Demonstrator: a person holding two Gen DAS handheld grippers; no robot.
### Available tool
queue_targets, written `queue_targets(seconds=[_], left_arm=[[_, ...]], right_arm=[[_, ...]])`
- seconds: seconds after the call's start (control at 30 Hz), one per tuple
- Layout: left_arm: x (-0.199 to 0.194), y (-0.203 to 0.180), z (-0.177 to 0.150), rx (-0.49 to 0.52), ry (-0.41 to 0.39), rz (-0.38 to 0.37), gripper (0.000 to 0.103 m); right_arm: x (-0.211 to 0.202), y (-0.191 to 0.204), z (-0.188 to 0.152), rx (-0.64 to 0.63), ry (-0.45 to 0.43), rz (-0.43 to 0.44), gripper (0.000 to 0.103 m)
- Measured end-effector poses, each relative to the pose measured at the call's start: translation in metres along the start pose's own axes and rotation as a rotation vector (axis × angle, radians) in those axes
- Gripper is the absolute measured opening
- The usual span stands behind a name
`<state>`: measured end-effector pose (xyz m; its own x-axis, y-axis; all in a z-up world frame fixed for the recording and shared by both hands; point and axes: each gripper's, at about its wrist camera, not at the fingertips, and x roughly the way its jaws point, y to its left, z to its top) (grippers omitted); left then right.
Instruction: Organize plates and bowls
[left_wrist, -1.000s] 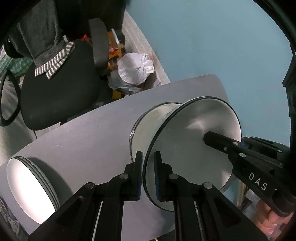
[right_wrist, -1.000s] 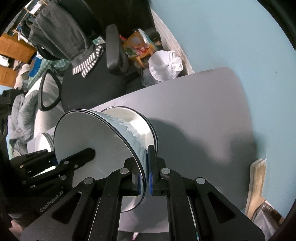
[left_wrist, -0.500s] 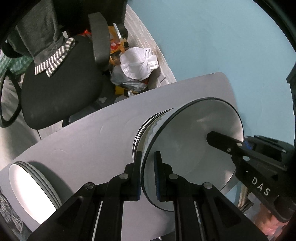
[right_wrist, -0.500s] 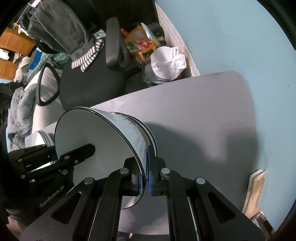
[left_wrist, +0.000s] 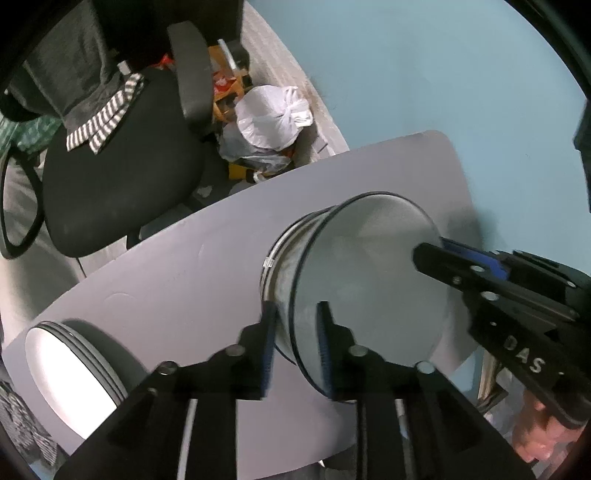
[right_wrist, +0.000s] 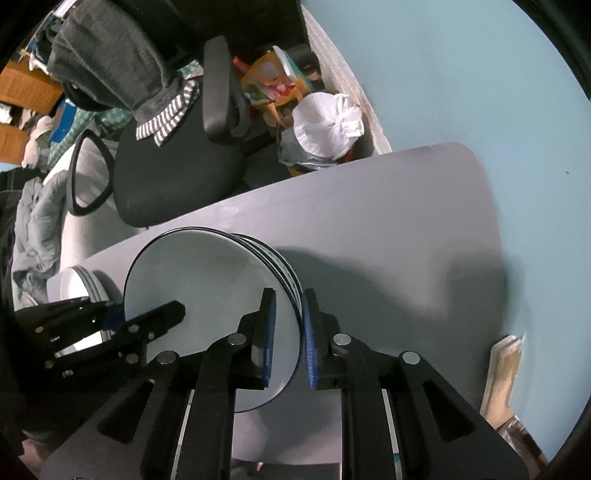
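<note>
White round dark-rimmed ceramic bowl (left_wrist: 369, 280) now nested on bowl stack mid grey tabletop (left_wrist: 177, 280); left hand-held gripper (left_wrist: 295, 350) and right hand-held gripper (right_wrist: 288, 332) just opened, rim between parted pads: released, placement seemingly complete.

The top plate (left_wrist: 369, 280) is white with a thin black line round its rim; the plates stacked beneath it (right_wrist: 284, 269) show the same black edging in rings; the second pile of plates (left_wrist: 70, 369) is plain white with grey edges; the bench (left_wrist: 184, 273) is pale lilac-grey; the wall (right_wrist: 461, 74) is light blue; the chair (left_wrist: 118, 184) is black; the garment on it (right_wrist: 110, 59) is dark grey with a cuff striped grey and white (left_wrist: 103, 118); the tied bag (right_wrist: 325, 125) is white; both tongs, left tongs (left_wrist: 295, 347) and right tongs (right_wrist: 288, 336), are black with blue pads.
</note>
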<state>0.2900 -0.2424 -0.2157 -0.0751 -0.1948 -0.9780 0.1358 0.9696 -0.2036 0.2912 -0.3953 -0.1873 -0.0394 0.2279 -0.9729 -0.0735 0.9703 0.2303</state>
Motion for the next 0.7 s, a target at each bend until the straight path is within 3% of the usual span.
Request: queue_targets(seconds=[0.07, 0.1, 0.17, 0.5, 0.7], left_arm=[[-0.008, -0.005, -0.002, 0.037, -0.033, 0.063, 0.055], [-0.012, -0.007, -0.003, 0.051, -0.052, 0.079, 0.059], [-0.018, -0.009, -0.005, 0.073, -0.063, 0.077, 0.059], [-0.034, -0.002, -0.025, 0.051, -0.087, 0.067, 0.066], [-0.043, 0.008, -0.044, 0.022, -0.106, 0.042, 0.067]], right_arm=[[-0.001, 0.001, -0.001, -0.001, -0.004, 0.0, 0.017], [-0.002, 0.001, -0.002, 0.0, -0.008, -0.001, 0.017], [-0.004, 0.002, -0.003, 0.001, -0.018, 0.006, 0.025], [-0.021, 0.006, -0.014, 0.005, -0.071, -0.002, 0.043], [-0.037, 0.008, -0.028, -0.003, -0.11, -0.025, 0.06]])
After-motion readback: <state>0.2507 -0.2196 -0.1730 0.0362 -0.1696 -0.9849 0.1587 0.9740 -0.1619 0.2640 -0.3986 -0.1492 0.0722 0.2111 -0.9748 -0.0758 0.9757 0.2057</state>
